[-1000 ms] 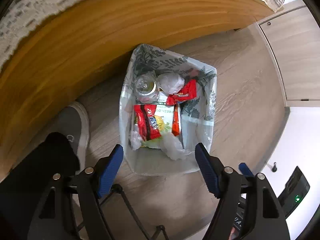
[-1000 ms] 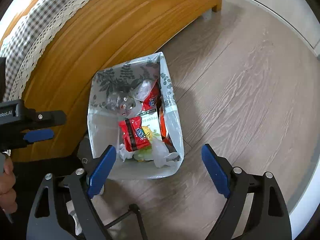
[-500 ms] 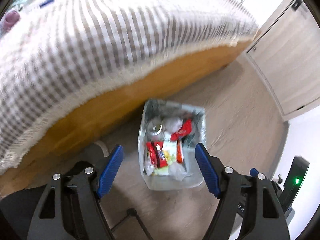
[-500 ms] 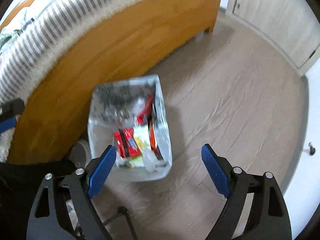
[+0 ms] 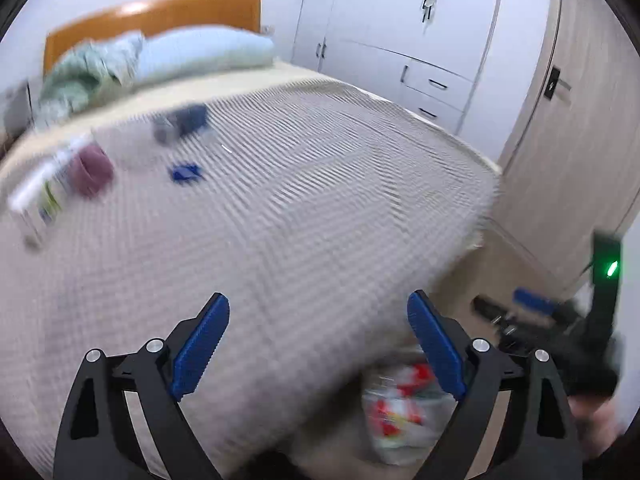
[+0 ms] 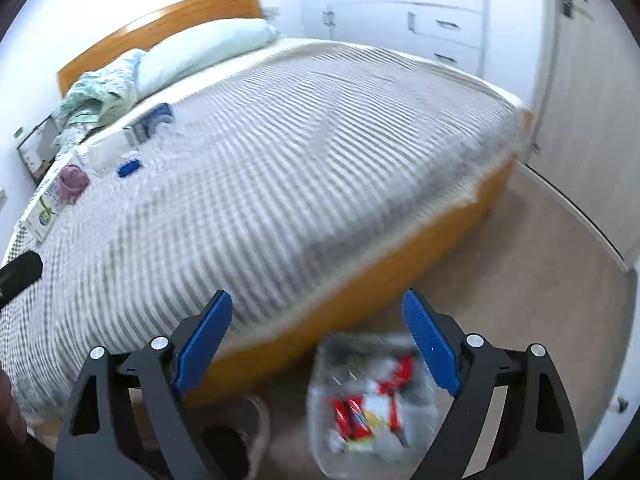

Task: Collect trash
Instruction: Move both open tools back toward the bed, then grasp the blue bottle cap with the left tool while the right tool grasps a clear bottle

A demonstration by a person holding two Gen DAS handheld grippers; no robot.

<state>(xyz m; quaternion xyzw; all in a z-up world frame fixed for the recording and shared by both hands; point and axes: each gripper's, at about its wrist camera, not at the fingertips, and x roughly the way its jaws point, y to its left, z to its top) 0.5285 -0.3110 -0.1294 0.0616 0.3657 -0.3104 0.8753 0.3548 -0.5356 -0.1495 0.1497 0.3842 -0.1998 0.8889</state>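
Note:
The trash bin (image 5: 400,412), a clear bag-lined box with red wrappers and crumpled plastic in it, stands on the floor by the bed, low in both views (image 6: 372,400). My left gripper (image 5: 318,300) hangs over the bed's edge, its jaws opening with nothing between them. My right gripper (image 6: 317,296) is open and empty above the bed's wooden side. Far up on the striped bedspread lie a small blue wrapper (image 5: 185,172) (image 6: 129,168), a purple lump (image 5: 91,168) (image 6: 73,178) and a white carton (image 5: 36,200) (image 6: 44,204). Both views are blurred.
The bed (image 6: 320,160) fills most of both views, with a pillow (image 6: 200,52) and a green blanket (image 6: 100,96) at its head. A dark blue item (image 5: 184,120) lies near them. White wardrobes (image 5: 400,20) and a door (image 5: 560,120) stand beyond the wooden floor (image 6: 520,280).
Both grippers rose and tilted up from over the bin, so the bed top now fills the views and the bin has slid to the bottom. The left jaws stand wider.

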